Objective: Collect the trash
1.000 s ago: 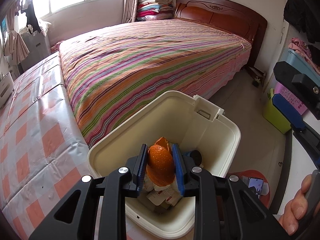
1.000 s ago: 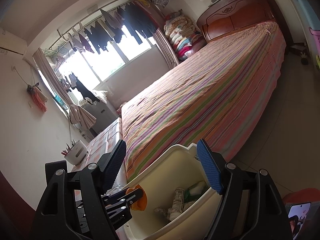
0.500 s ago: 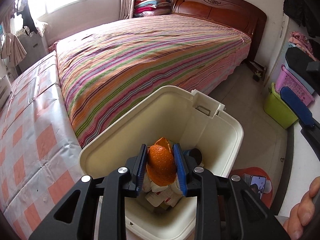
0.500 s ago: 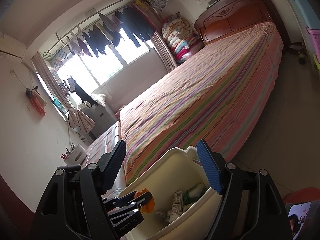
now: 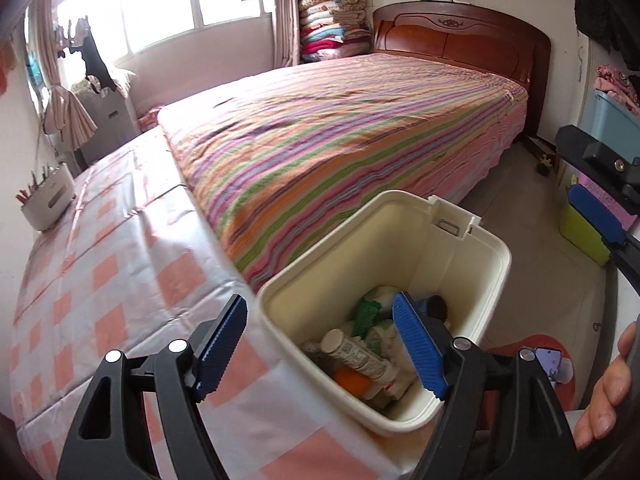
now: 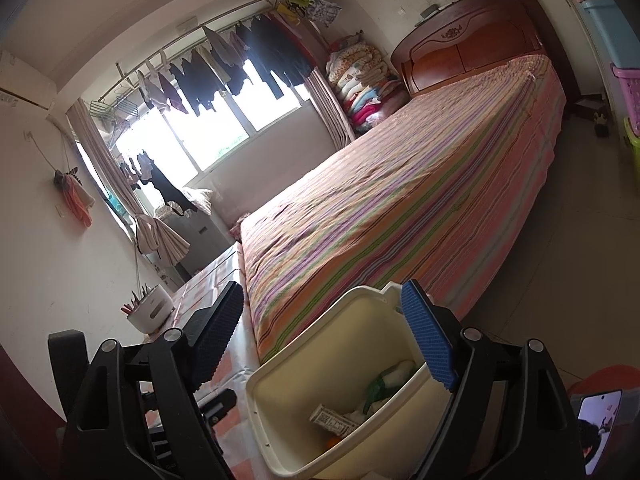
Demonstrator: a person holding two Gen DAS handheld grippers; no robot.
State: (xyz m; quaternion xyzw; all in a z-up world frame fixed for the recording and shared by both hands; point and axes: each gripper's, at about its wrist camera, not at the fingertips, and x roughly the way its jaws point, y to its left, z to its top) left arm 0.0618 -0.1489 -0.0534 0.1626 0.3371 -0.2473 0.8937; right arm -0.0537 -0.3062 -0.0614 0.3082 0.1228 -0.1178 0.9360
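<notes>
A cream bin (image 5: 468, 236) (image 6: 280, 440) stands at the edge of the checked table. Inside it lie an orange peel (image 5: 352, 380), a printed white tube (image 5: 356, 354), green and white wrappers and a dark lid. My left gripper (image 5: 320, 344) hangs over the bin's near rim; its jaws are opening and nothing is between them. My right gripper (image 6: 324, 340) is above the bin on the other side; its jaws are opening too, with nothing between the blue pads (image 6: 428, 340). In the left wrist view the right gripper's pad shows at the far right.
The pink-and-white checked tablecloth (image 5: 100, 280) runs left of the bin, with a white holder (image 5: 48, 200) of utensils at its far end. A striped bed (image 5: 340, 140) lies beyond. Green and purple baskets (image 5: 584, 236) stand on the floor to the right. A hand (image 5: 608, 400) shows at the lower right.
My left gripper let go of the orange peel, which now lies in the bin, and its jaws spread wide as it drew back to the left. The right gripper's jaws widened a little.
</notes>
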